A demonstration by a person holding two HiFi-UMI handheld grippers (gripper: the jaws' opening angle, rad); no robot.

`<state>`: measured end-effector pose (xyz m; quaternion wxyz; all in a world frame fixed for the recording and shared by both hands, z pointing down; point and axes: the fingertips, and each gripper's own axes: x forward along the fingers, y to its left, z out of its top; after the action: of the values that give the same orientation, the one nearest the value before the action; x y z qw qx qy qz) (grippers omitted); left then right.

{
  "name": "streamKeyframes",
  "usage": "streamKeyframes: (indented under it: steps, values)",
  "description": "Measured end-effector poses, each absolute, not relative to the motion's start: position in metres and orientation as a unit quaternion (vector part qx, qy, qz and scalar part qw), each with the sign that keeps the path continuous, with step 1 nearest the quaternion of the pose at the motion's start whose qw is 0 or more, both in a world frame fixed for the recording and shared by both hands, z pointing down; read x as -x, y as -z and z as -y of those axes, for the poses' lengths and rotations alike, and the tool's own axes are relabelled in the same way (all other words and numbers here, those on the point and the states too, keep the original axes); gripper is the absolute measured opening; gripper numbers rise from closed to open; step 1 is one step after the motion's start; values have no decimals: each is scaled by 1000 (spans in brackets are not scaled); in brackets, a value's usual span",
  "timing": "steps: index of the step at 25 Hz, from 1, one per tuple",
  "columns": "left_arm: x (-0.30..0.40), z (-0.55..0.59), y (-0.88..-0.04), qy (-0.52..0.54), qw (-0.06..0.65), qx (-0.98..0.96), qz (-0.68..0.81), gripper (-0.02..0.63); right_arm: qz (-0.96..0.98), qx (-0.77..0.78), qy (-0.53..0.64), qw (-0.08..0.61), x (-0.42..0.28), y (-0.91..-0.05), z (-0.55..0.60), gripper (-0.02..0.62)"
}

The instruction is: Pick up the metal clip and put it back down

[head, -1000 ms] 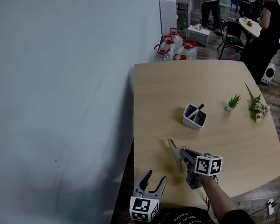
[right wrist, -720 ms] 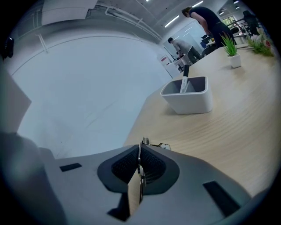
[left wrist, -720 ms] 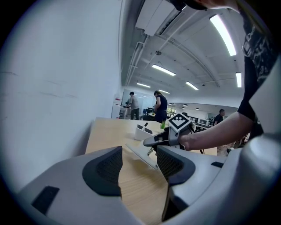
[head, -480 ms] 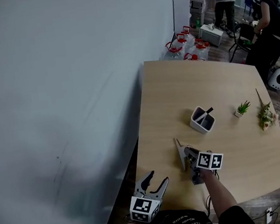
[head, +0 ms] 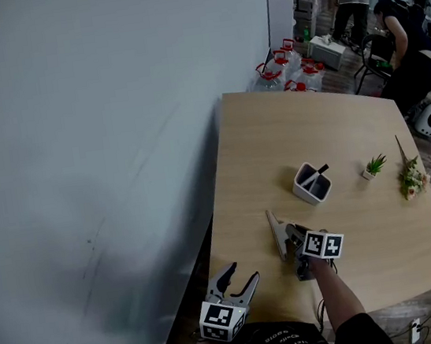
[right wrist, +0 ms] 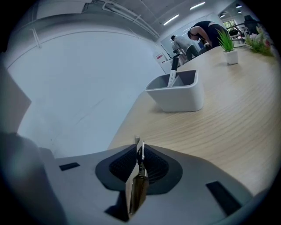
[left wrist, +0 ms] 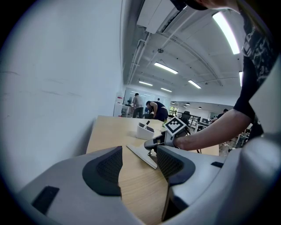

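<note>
The metal clip (head: 275, 234), a long silver spring clamp, rests low on the wooden table (head: 266, 136) near its front left. My right gripper (head: 289, 239) grips its handle end. In the right gripper view the clip (right wrist: 138, 178) stands on edge between the dark pads, which still touch it. These jaws have just been opening a little, with the clip between them. My left gripper (head: 237, 278) hangs open and empty at the table's front edge. In the left gripper view the clip (left wrist: 142, 155) and the right gripper (left wrist: 154, 143) lie just ahead of my left gripper (left wrist: 139, 166).
A white pen holder (head: 311, 184) with a pen stands beyond the clip. A small potted plant (head: 374, 165) and a flower sprig (head: 411, 176) sit to the right. A grey wall runs along the left. Water jugs (head: 289, 76) and people are at the far end.
My right gripper has sunk toward the table with the clip, which now lies lower and flatter. The left gripper has kept still.
</note>
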<state>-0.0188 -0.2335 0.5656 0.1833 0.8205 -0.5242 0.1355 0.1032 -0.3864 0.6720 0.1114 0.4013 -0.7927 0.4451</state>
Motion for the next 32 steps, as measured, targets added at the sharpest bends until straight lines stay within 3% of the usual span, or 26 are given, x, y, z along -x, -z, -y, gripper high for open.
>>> streamKeyframes:
  steps: [4, 7, 10, 18, 32]
  values:
    - [20, 234, -565, -136, 181, -819, 527, 247, 790, -410, -439, 122, -106, -674, 389, 88]
    - [20, 232, -565, -135, 181, -818, 529, 247, 793, -403, -439, 126, -107, -673, 387, 248]
    - [19, 229, -564, -136, 181, -818, 529, 247, 794, -400, -438, 132, -109, -671, 383, 295]
    - [16, 229, -552, -91, 201, -815, 535, 247, 814, -420, -385, 108, -122, -627, 380, 302]
    - [-20, 223, -536, -75, 170, -855, 484, 247, 839, -469, -260, 92, -160, -548, 316, 302]
